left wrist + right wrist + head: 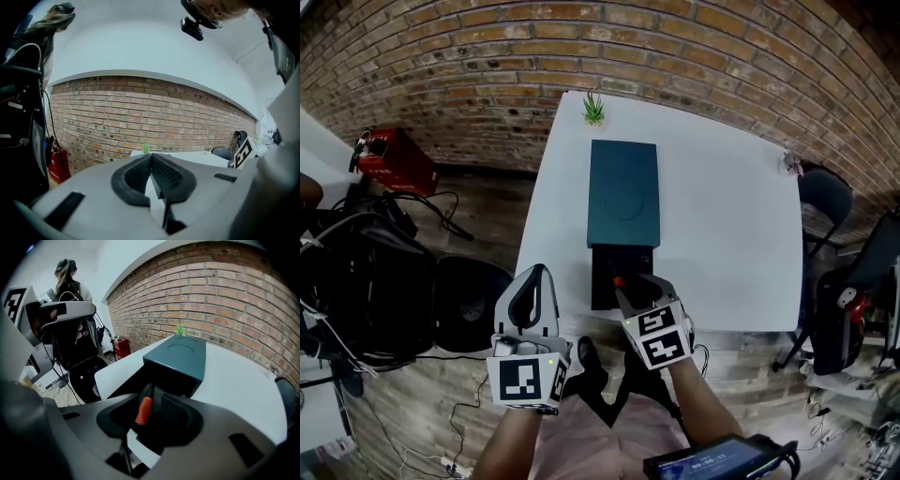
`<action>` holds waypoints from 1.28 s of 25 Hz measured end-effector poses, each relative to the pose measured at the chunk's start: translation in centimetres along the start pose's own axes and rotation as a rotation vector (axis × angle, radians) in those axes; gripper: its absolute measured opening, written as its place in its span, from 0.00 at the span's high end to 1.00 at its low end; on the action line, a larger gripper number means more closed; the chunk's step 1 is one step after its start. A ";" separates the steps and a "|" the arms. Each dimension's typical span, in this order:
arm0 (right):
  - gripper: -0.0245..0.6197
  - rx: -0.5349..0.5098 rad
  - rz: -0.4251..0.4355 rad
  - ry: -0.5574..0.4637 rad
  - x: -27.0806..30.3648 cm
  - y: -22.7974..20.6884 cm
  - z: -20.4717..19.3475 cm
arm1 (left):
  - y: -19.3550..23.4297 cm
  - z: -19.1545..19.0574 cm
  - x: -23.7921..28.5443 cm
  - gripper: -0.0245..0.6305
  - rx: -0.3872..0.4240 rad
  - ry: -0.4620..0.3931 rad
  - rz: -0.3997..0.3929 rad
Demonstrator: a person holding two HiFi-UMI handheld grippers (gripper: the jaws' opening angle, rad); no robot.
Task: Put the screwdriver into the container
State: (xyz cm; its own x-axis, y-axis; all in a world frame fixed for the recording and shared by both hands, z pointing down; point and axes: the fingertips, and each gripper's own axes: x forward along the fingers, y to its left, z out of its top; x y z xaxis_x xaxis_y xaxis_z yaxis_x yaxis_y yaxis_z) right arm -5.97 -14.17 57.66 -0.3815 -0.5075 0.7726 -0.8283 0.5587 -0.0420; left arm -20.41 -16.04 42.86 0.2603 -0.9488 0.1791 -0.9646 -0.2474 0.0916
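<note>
1. white table (722, 234): stretches ahead of the left tongs (533, 274) and the right tongs (630, 281).
2. small green plant (594, 110): at the table's far edge, well ahead of both.
3. brick wall (675, 47): beyond the plant.
4. red box (389, 161): on the floor, far left of the left tongs.
5. dark chair (825, 199): well right of the right tongs.

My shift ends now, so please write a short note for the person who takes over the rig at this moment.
Left tool: shut, empty, held off the table.
Right tool: jaws apart, screwdriver between them, over the open black drawer of the teal container.
Done: screwdriver brought to the drawer.
To do: confirm it lies inside, then withdraw; I cannot tell whether it already rests there.
</note>
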 end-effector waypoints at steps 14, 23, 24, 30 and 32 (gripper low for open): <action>0.76 0.019 -0.066 -0.374 -10.9 -0.1 9.9 | -3.1 8.7 -4.3 0.94 0.089 -0.147 -0.033; 0.83 -0.060 -0.127 -0.676 -21.2 0.4 16.8 | -4.7 16.4 -6.6 0.94 0.143 -0.288 -0.026; 0.84 -0.069 -0.145 -0.705 -22.4 0.5 17.2 | -4.9 17.1 -6.9 0.94 0.147 -0.299 -0.027; 0.96 -0.103 -0.216 -0.848 -27.5 0.4 19.1 | -5.6 20.3 -8.4 0.94 0.156 -0.371 -0.025; 0.96 -0.111 -0.218 -0.869 -28.3 0.5 19.2 | -5.8 20.8 -8.7 0.94 0.166 -0.386 -0.024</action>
State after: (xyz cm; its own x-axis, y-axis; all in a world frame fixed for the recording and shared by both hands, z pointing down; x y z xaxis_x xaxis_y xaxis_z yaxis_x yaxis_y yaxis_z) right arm -3.43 -12.15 23.61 -0.4335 -0.9011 0.0031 -0.8914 0.4293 0.1454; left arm -17.98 -10.40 20.38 0.2780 -0.9387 -0.2040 -0.9605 -0.2686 -0.0732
